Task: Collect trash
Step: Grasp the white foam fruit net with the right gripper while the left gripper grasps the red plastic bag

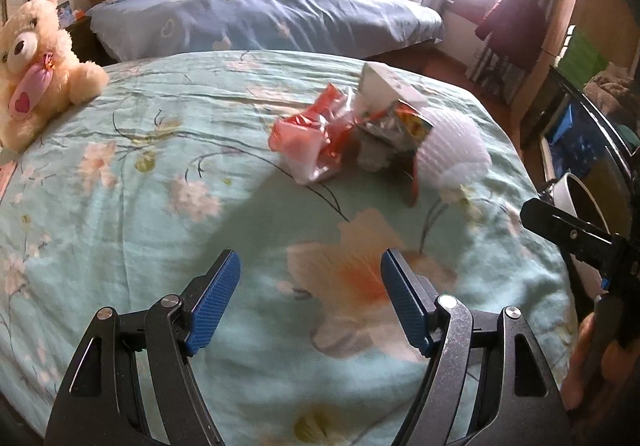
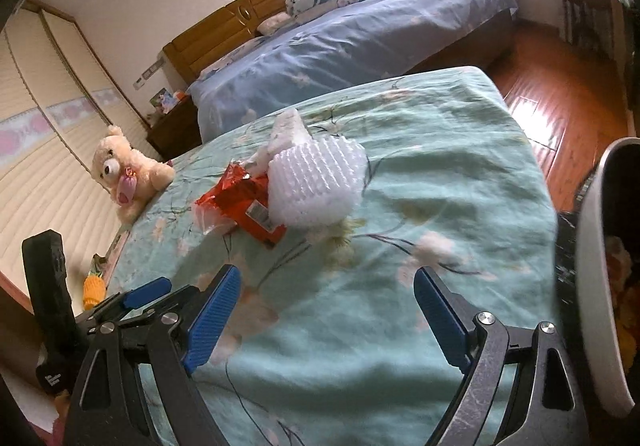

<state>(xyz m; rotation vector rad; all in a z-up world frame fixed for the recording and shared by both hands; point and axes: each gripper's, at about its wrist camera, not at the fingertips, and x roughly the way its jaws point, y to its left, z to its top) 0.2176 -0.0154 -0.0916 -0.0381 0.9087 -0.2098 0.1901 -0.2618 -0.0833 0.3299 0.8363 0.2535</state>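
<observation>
A heap of trash lies on the teal flowered bedcover (image 1: 120, 230): a red wrapper (image 1: 308, 134), a crumpled foil packet (image 1: 396, 126), a white foam net (image 1: 452, 150) and a small white box (image 1: 384, 86). My left gripper (image 1: 310, 260) hovers open over the cover, short of the heap, with nothing between its blue pads. In the right wrist view the red wrapper (image 2: 252, 210), foam net (image 2: 316, 182) and box (image 2: 286, 130) lie ahead of my right gripper (image 2: 327, 273), which is also open and empty. Each gripper shows at the edge of the other's view.
A white-rimmed bin (image 2: 596, 286) with dark contents stands at the bed's right side, also seen as the bin (image 1: 576, 198). A cream teddy bear (image 1: 36, 62) sits at the cover's left edge. A blue-covered bed (image 1: 260, 18) lies behind. Wooden floor (image 2: 560, 94) is to the right.
</observation>
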